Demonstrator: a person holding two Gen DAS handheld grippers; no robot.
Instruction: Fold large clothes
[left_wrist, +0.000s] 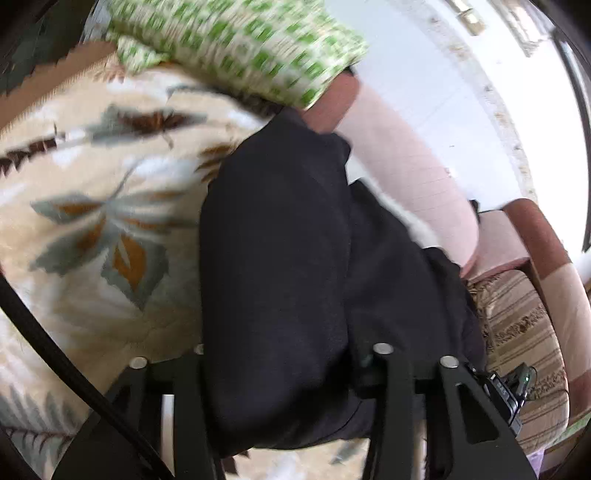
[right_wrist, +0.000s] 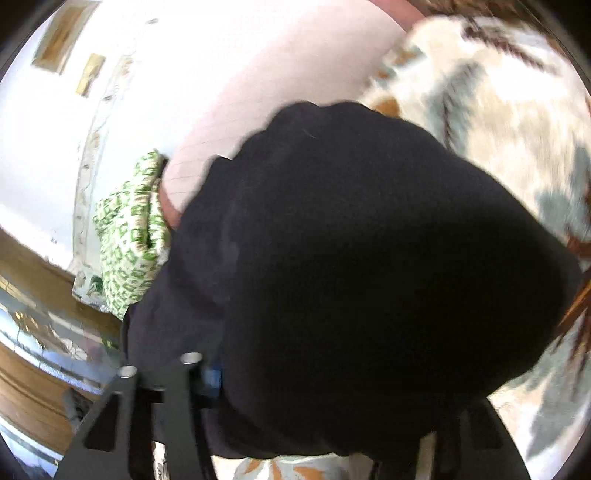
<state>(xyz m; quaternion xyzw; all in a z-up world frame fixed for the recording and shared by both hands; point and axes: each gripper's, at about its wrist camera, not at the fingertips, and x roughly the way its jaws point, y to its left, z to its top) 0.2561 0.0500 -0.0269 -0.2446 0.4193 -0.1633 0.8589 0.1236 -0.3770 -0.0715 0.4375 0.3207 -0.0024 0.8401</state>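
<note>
A large black garment (left_wrist: 295, 258) hangs bunched between the fingers of my left gripper (left_wrist: 291, 362), above a cream blanket with a leaf pattern (left_wrist: 92, 221). The left jaws are shut on its cloth. In the right wrist view the same black garment (right_wrist: 369, 258) fills most of the frame and drapes over my right gripper (right_wrist: 295, 369). Only the right gripper's left finger (right_wrist: 162, 398) shows; the other is hidden under the cloth. The garment seems held by the right gripper too.
A green-and-white patterned cloth (left_wrist: 240, 40) lies at the far edge of the blanket, and also shows in the right wrist view (right_wrist: 129, 240). A pink headboard (left_wrist: 406, 166) stands against a white wall. A striped cushion (left_wrist: 524, 332) sits to the right.
</note>
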